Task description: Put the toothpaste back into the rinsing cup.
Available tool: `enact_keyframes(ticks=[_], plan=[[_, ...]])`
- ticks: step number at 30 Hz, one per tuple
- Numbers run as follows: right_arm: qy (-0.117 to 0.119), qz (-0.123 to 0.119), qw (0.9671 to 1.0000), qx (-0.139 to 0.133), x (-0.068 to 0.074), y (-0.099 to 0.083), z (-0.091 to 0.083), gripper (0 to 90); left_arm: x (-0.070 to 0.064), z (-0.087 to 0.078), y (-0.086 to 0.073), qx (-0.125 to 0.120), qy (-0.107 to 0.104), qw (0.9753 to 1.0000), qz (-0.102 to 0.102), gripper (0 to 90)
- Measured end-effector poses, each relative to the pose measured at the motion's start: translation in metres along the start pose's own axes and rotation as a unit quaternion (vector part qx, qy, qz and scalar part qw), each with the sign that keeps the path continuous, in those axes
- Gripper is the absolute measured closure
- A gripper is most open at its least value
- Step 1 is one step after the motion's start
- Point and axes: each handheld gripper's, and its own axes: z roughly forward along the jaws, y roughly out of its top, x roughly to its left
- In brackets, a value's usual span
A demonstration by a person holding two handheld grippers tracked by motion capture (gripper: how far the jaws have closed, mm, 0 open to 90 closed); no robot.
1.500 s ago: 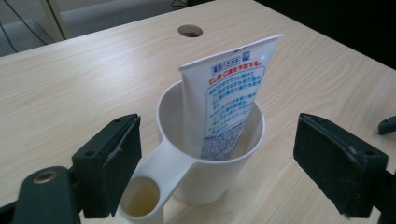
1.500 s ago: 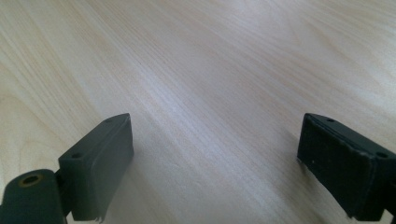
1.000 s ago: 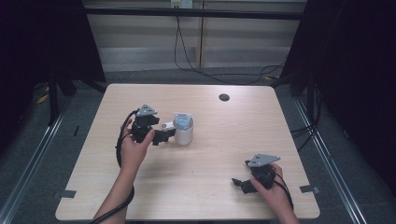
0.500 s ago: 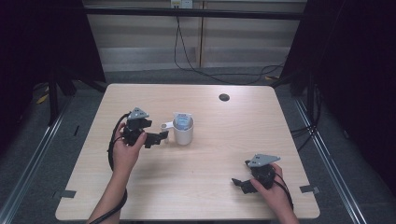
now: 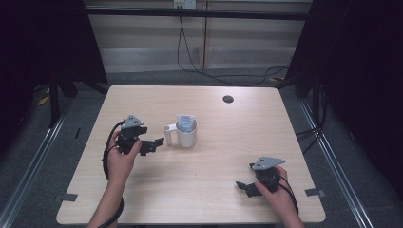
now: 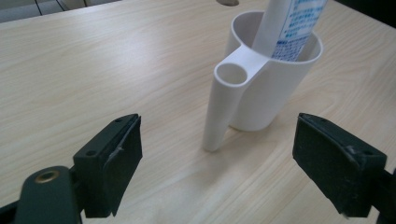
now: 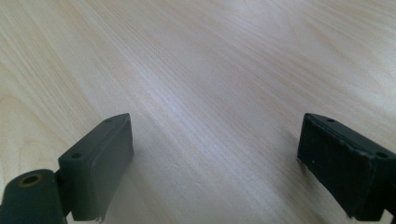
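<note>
A white cup (image 5: pixel 187 135) with a tube-shaped side holder (image 6: pixel 223 106) stands near the middle of the table. A white and blue tube (image 6: pixel 290 29) leans inside the cup (image 6: pixel 275 84). My left gripper (image 5: pixel 154 144) is open just left of the cup, its jaws pointing at the holder with nothing between them. In the left gripper view the left gripper (image 6: pixel 219 168) has its jaws spread wide, short of the holder. My right gripper (image 5: pixel 247 186) rests open near the table's front right; the right gripper (image 7: pixel 215 163) has bare wood between its jaws.
The light wooden table (image 5: pixel 209 190) has a small dark round hole (image 5: pixel 228 99) at the back right. Black cables trail from both grippers. Dark floor and metal rails surround the table.
My left gripper has drawn back leftward and toward the front, away from the cup, which stays standing in place. The right gripper has not moved.
</note>
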Motion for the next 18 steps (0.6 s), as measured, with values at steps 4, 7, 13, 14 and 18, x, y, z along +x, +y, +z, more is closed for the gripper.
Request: enact_keyframes(ticks=[4,7,13,14,18], plan=[[0.0,0.0,1.0,0.0,0.0,0.0,0.0,10.0,0.002,0.001,-0.009,0.0,0.0,1.0,-0.005,15.9],[0.0,0.0,1.0,0.0,0.0,0.0,0.0,10.0,0.004,0.002,-0.014,0.002,0.001,1.0,-0.006,15.9],[0.0,0.0,1.0,0.0,0.0,0.0,0.0,10.0,0.006,0.004,-0.027,-0.002,-0.001,0.9999,-0.017,16.1],[0.0,0.0,1.0,0.0,0.0,0.0,0.0,10.0,0.006,0.004,-0.029,0.0,-0.002,0.9999,-0.016,16.1],[0.0,0.0,1.0,0.0,0.0,0.0,0.0,10.0,0.007,0.005,-0.036,0.001,0.003,0.9998,-0.018,16.5]])
